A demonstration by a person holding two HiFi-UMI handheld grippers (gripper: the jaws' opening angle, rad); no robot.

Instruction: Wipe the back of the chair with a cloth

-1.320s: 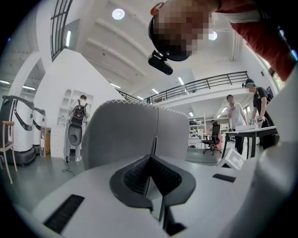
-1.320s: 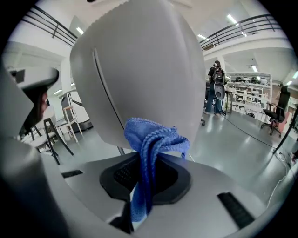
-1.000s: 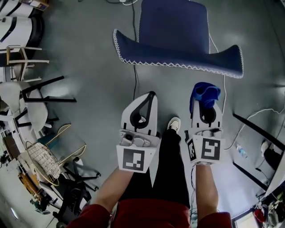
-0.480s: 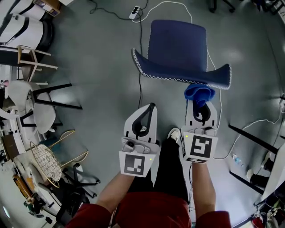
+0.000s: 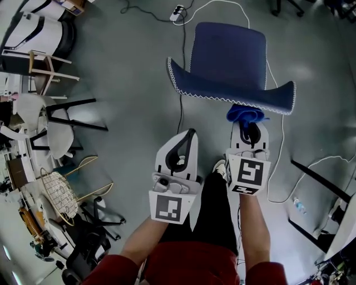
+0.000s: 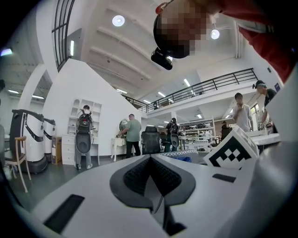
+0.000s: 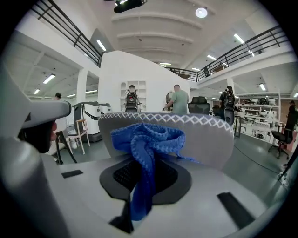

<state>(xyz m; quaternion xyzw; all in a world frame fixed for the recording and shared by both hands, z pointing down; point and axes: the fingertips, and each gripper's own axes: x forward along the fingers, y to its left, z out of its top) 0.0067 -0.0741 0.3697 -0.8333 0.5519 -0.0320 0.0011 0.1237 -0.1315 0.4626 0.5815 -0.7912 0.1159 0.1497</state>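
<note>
Your right gripper point(image 5: 248, 131) is clenched on the blue knitted cloth point(image 7: 142, 145). One strip of the cloth runs down between the jaws, and the rest sits in a bunch on top of them. A second ago that bunch was well below the chair. Now you have brought it up and a bit to the left, and it sits right against the back of the blue chair point(image 5: 233, 92). It is at the back's right half, just under the edge with the white zigzag stitching point(image 7: 163, 118). In the right gripper view the chair back fills the space just behind the cloth.

Your left gripper point(image 5: 189, 133) is closed with nothing in it. It has hardly moved. It is beside the right one, below the chair, and apart from it.

Each gripper has a marker cube point(image 5: 168, 207) with black and white squares on it.

Your shoe point(image 5: 219, 166) is on the grey floor point(image 5: 128, 83) between the two grippers. A white cable point(image 5: 275, 167) runs along the floor to the right of the chair. A power strip point(image 5: 178, 10) lies past the seat. At the left stand a wooden stool point(image 5: 43, 67) and a wire basket point(image 5: 57, 193).
</note>
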